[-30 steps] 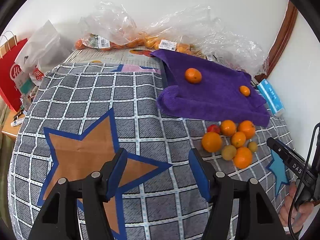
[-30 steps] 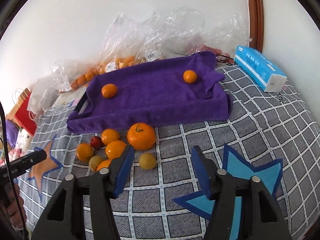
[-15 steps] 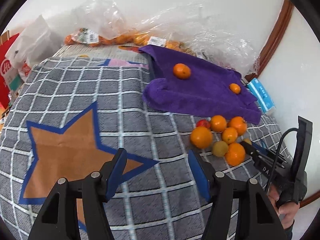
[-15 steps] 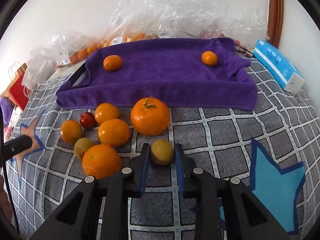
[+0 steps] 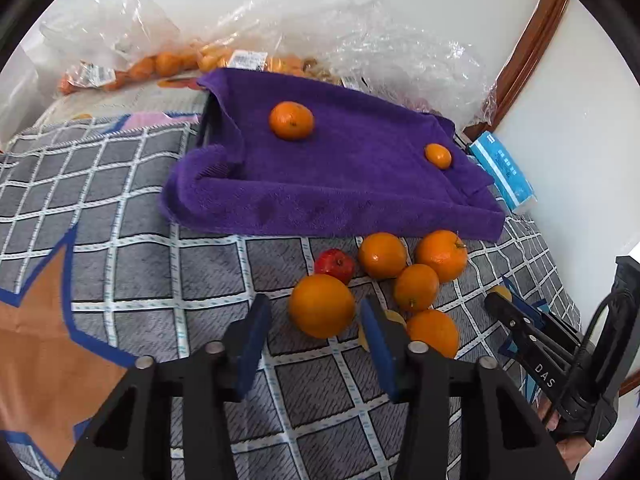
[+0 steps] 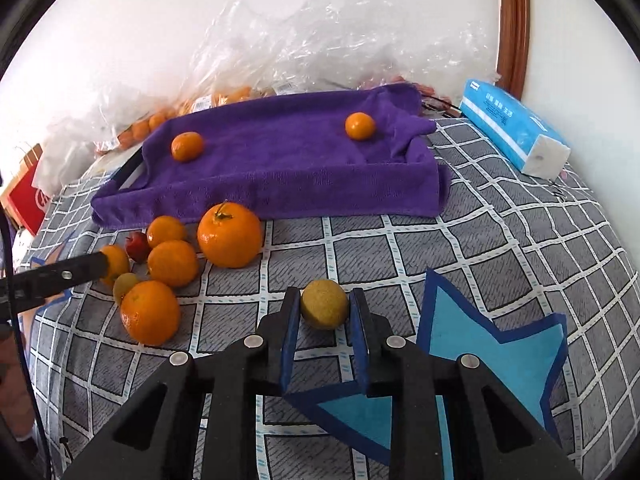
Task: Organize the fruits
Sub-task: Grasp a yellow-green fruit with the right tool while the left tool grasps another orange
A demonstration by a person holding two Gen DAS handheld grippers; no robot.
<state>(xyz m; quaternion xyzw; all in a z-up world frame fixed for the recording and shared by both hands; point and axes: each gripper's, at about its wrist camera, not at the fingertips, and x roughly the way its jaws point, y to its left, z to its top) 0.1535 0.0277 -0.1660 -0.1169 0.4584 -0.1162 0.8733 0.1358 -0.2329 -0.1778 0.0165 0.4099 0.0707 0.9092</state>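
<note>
Hand-held gripper in the right hand [image 6: 323, 312] now has its blue pads closed against both sides of a small yellow-green fruit [image 6: 324, 303], where a second ago the same jaws stood wide apart above the loose pile with nothing between them. The fruit sits just off the checked blanket [image 6: 500, 248], apart from the others, so the pick looks made and the carry not yet begun.

On the other side, the left hand-held gripper [image 5: 316, 330] has come in from the orange star toward the pile; its jaws stand well apart and grip nothing, with a large orange [image 5: 322, 306] lying just ahead between the tips.

Two oranges already rest on the purple towel [image 6: 288, 168], one near its left end [image 6: 187, 146] and one near the right [image 6: 360, 126], well apart. Beside the towel's near edge the remaining cluster is bunched together: a big stemmed orange [image 6: 230, 236], several smaller ones, a small red fruit [image 6: 137, 246] and a second greenish one [image 6: 125, 283].

Judging by the layout, the towel is the sorting place, and the yellow-green fruit is the next to go there. With most of the pile unsorted, the job seems at an early stage. The round fruit could roll on the soft cloth once released.
</note>
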